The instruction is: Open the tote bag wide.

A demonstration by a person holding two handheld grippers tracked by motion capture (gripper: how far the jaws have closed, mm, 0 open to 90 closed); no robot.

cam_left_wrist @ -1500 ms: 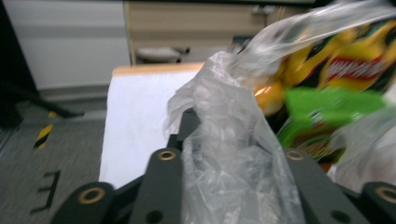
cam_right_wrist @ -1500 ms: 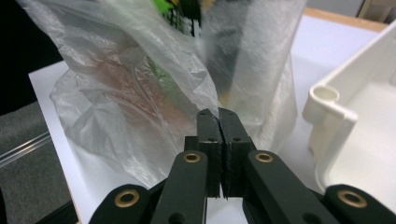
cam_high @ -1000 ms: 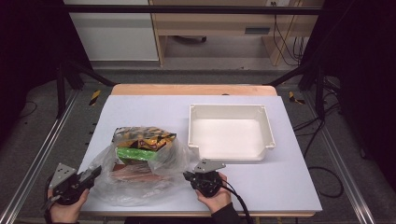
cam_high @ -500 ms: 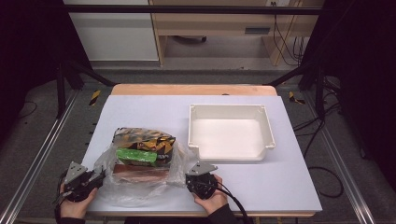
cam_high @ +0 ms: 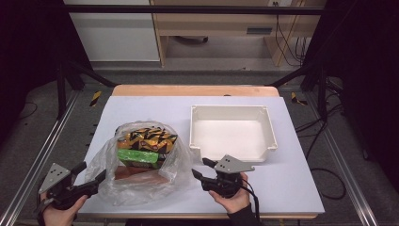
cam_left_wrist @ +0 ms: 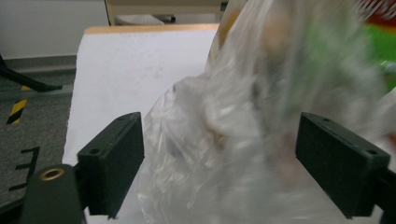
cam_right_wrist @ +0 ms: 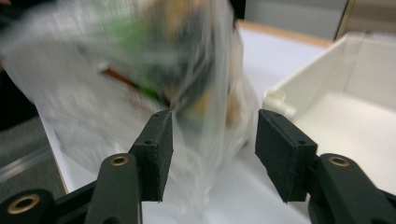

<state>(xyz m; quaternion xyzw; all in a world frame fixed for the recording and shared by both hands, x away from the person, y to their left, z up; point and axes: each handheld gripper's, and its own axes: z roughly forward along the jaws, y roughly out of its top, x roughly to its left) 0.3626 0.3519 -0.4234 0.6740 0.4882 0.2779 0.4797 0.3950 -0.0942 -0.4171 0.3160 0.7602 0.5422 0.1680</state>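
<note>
Clear, crinkled plastic forms the bag (cam_high: 141,169) that lies on the white desk (cam_high: 155,108), toward the person's near-left side. Through its film show a snack packet (cam_high: 147,137) printed in orange, black and yellow, a green packet (cam_high: 137,158) just below it, and a reddish-brown item (cam_high: 136,174) at the bottom; these sit stacked against one another inside the bag.

At the bag's left edge, the left gripper (cam_high: 89,176) is held in the person's left hand (cam_high: 59,214), near the desk's front corner. Its fingers (cam_left_wrist: 114,163) stand wide apart, with the bag's film bulging into the gap between them; in the left gripper view the plastic (cam_left_wrist: 243,140) lies between the two pads, and whether it touches either one cannot be told through the blur.

On the bag's right side, the right gripper (cam_high: 201,168) sits in the person's right hand (cam_high: 230,200), its grey three-cornered plate (cam_high: 233,165) on top. Its fingers (cam_right_wrist: 156,154) are also spread, pointing at the bag; the right gripper view shows a fold of the film (cam_right_wrist: 205,140) hanging between them, close by the left pad.

A white rectangular bin (cam_high: 230,132) stands on the desk to the right of the bag, just apart from it and beyond the right gripper.
</note>
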